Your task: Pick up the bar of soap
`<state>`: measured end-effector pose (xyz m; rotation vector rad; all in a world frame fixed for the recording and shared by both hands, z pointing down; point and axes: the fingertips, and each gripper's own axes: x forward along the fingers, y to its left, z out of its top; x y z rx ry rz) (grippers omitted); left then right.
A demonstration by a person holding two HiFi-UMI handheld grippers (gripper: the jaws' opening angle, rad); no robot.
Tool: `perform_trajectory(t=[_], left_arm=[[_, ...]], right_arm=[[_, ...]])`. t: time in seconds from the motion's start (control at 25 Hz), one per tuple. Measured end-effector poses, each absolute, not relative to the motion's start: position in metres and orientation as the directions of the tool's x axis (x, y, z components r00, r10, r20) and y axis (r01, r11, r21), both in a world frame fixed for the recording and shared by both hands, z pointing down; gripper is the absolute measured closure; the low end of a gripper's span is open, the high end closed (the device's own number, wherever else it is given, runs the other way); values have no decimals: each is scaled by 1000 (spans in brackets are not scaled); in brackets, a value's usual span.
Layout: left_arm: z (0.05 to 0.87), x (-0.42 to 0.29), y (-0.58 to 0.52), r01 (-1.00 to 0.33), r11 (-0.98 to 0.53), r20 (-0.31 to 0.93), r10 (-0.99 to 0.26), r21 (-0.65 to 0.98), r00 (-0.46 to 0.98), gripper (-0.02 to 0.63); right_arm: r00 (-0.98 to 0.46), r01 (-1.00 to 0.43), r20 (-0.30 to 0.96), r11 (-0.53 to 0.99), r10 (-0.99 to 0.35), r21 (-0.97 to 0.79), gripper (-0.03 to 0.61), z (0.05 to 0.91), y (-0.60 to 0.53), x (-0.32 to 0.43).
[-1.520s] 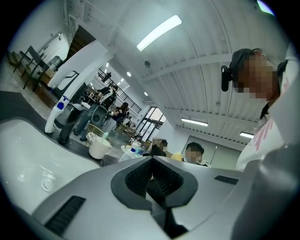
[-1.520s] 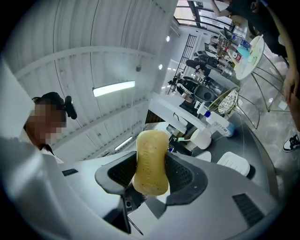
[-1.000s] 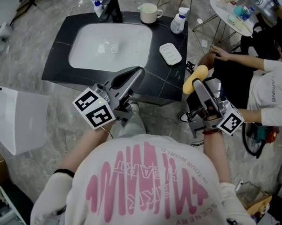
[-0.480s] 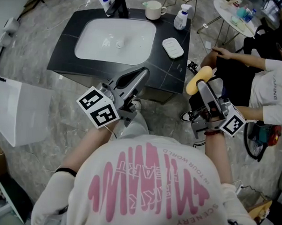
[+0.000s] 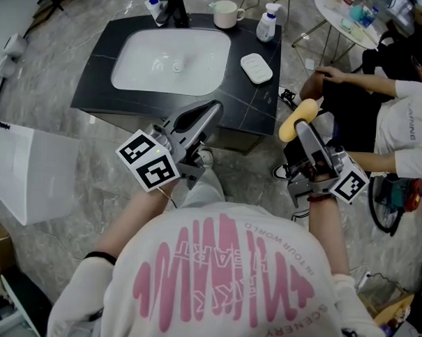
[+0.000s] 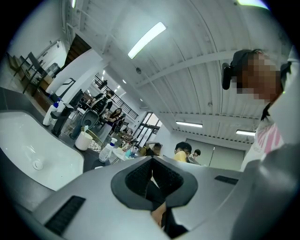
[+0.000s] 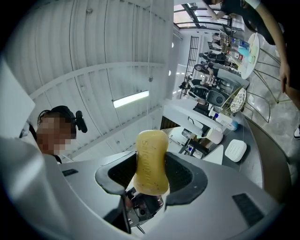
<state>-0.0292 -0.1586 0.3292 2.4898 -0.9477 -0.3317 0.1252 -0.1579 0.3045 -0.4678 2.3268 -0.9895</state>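
The yellow bar of soap (image 5: 298, 118) stands on end between the jaws of my right gripper (image 5: 301, 126), held up in the air to the right of the black counter (image 5: 257, 114). In the right gripper view the soap (image 7: 151, 161) fills the gap and both pads press its sides, so my right gripper (image 7: 151, 174) is shut on it. My left gripper (image 5: 211, 110) hovers over the counter's front edge with its jaws together and nothing between them. The left gripper view shows my left gripper (image 6: 151, 176) with its pads meeting.
A white basin (image 5: 172, 60) is set in the counter, with a white soap dish (image 5: 256, 68) to its right. A mug (image 5: 225, 15), a spray bottle (image 5: 267, 25) and a faucet (image 5: 175, 5) line the back. A seated person (image 5: 388, 116) and a round table (image 5: 350, 24) are at right.
The head view has drifted so the counter sits slightly higher in frame. Both grippers stay nearly in place, the soap still in the right one.
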Motion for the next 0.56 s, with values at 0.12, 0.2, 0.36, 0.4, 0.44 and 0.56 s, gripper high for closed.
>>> perform_trajectory(t=[0.12, 0.2, 0.36, 0.4, 0.44, 0.56], left_arm=[[331, -28, -155, -561, -663, -58, -670, 495, 741, 603], [332, -31, -154, -562, -662, -58, -671, 496, 739, 603], [332, -32, -149, -557, -661, -63, -670, 502, 739, 603], [334, -31, -147, -554, -661, -61, -668, 506, 742, 603], [335, -31, -145, -551, -662, -59, -665, 508, 744, 603], [338, -31, -140, -550, -662, -52, -661, 510, 748, 603]], right_arm=[[-782, -93, -358, 663, -510, -743, 380, 306, -154, 126], [-792, -94, -351, 666, -500, -740, 380, 307, -149, 123], [-806, -92, -339, 669, -485, -738, 380, 309, -142, 118], [-807, -87, -340, 668, -482, -739, 380, 309, -140, 117], [-809, -82, -342, 668, -479, -740, 380, 310, -139, 116], [-815, -77, -341, 671, -468, -737, 380, 310, -135, 112]])
